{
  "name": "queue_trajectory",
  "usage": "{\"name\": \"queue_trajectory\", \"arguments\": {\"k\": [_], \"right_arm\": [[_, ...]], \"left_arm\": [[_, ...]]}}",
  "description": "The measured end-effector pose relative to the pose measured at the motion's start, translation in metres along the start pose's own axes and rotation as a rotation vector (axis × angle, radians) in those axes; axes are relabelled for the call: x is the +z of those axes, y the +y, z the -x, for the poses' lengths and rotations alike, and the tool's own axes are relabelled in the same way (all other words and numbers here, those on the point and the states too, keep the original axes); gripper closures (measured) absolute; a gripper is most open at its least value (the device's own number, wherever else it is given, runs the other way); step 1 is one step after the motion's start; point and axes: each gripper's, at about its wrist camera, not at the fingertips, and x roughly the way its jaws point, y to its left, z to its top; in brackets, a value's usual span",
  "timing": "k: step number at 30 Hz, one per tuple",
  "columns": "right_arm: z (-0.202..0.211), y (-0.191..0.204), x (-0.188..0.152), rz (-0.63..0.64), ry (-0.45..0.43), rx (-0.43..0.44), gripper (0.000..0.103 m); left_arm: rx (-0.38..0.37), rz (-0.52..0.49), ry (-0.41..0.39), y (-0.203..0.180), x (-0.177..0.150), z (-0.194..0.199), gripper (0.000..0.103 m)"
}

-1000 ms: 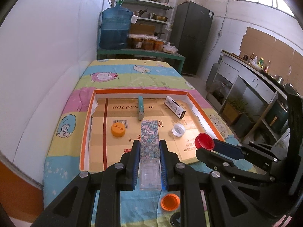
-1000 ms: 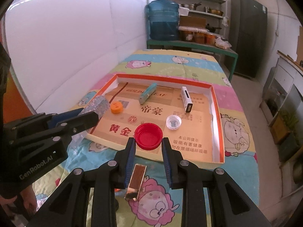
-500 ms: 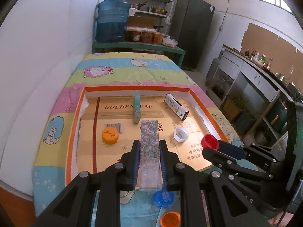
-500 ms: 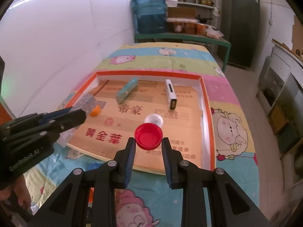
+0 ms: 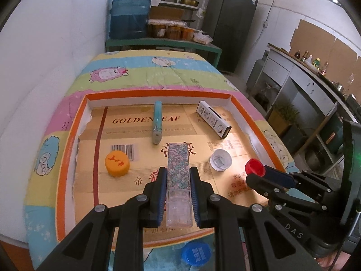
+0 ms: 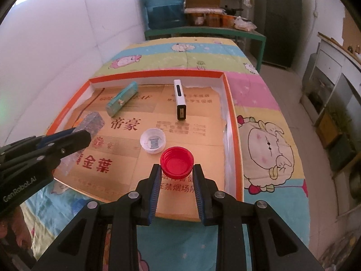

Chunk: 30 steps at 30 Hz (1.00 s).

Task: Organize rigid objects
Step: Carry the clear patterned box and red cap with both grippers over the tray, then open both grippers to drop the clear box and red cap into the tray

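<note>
My left gripper (image 5: 178,174) is shut on a long clear case with a floral lid (image 5: 178,164), held over the near part of the orange-rimmed cardboard tray (image 5: 67,158). My right gripper (image 6: 177,169) is shut on a red bottle cap (image 6: 177,160), open side up, above the tray's near right area. In the tray lie an orange cap (image 5: 117,163), a white cap (image 5: 220,160), a teal case (image 5: 157,122) and a white box with a black end (image 5: 213,119). The red cap (image 5: 255,167) and the floral case (image 6: 91,122) each show in the other view.
A blue cap (image 5: 195,253) lies on the cartoon-print cloth (image 5: 140,72) just outside the tray's near rim. A white wall (image 5: 56,33) runs along the left. Behind the table stand a water jug (image 5: 130,13), shelves and a dark fridge (image 5: 230,22); a counter is at the right.
Both grippers have moved forward and down over the tray with their loads. The orange cap outside the tray has slipped out of the left view; the blue cap now shows at the bottom.
</note>
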Motion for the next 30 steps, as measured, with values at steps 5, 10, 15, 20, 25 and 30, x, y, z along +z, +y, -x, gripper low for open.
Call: {"name": "queue_trajectory", "arguments": {"k": [5, 10, 15, 20, 25, 30], "right_arm": [[-0.009, -0.003, 0.004, 0.000, 0.011, 0.003, 0.075], [-0.015, -0.002, 0.005, 0.010, 0.023, 0.000, 0.075], [-0.021, -0.002, 0.008, 0.014, 0.034, -0.002, 0.075], [-0.025, -0.002, 0.008, 0.026, 0.041, -0.010, 0.075], [-0.027, -0.001, 0.009, 0.038, 0.045, -0.017, 0.074], [-0.027, 0.000, 0.009, 0.044, 0.047, -0.021, 0.074]], "left_arm": [[0.005, -0.002, 0.017, -0.001, 0.002, -0.011, 0.083], [0.005, -0.011, 0.034, -0.001, 0.003, -0.019, 0.083], [0.008, -0.018, 0.047, -0.002, 0.004, -0.025, 0.083], [0.011, -0.022, 0.056, -0.002, 0.003, -0.030, 0.083], [0.013, -0.025, 0.066, -0.002, 0.001, -0.034, 0.083], [0.013, -0.025, 0.067, -0.003, 0.001, -0.034, 0.083]]}}
